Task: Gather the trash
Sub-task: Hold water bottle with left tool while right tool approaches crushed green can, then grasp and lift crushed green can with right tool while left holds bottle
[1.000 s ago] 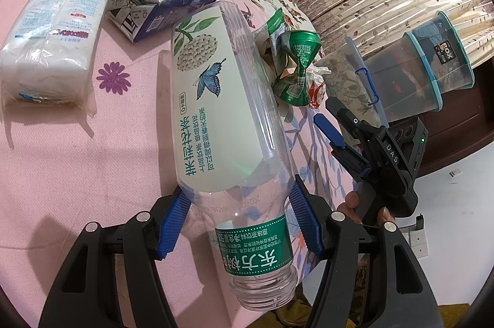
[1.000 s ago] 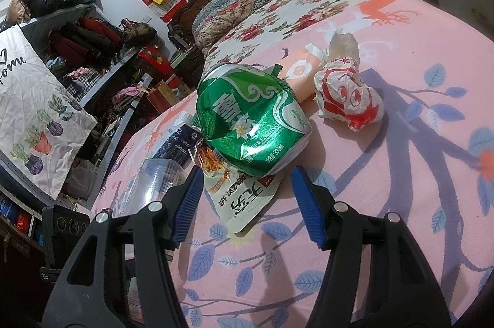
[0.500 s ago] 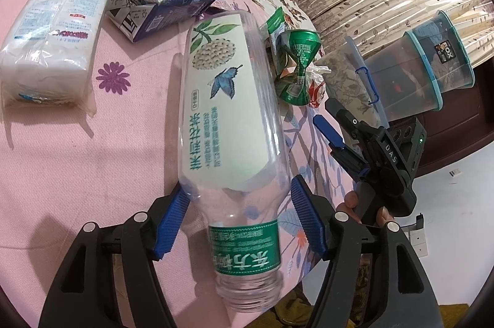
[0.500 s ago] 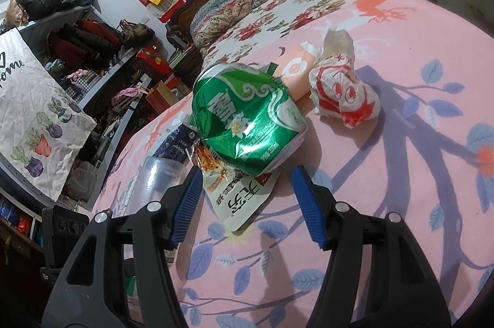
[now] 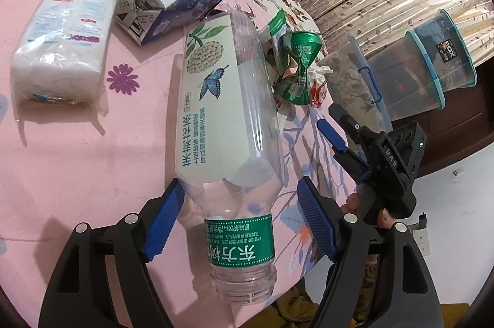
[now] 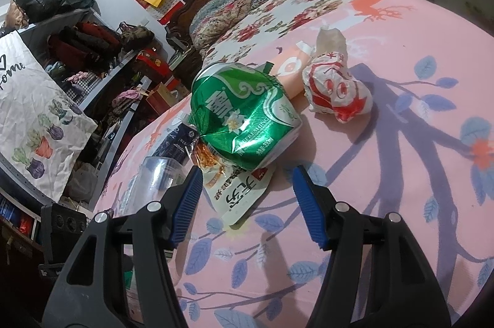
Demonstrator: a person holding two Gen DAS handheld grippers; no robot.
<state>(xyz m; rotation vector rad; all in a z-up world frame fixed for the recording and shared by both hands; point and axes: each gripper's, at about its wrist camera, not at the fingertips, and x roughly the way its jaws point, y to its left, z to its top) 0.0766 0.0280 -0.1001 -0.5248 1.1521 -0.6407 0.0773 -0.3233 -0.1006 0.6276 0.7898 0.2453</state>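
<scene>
Two matte black handheld grippers, each with ribbed blue pads lining its fingers and round silver screw heads at the joints: the left gripper and the right gripper. The right one's body carries white "DAS" lettering and a small green light; bare fingertips show beneath it.

Clear bottle with green neck band, crushed green can, pink floral bedspread
</scene>
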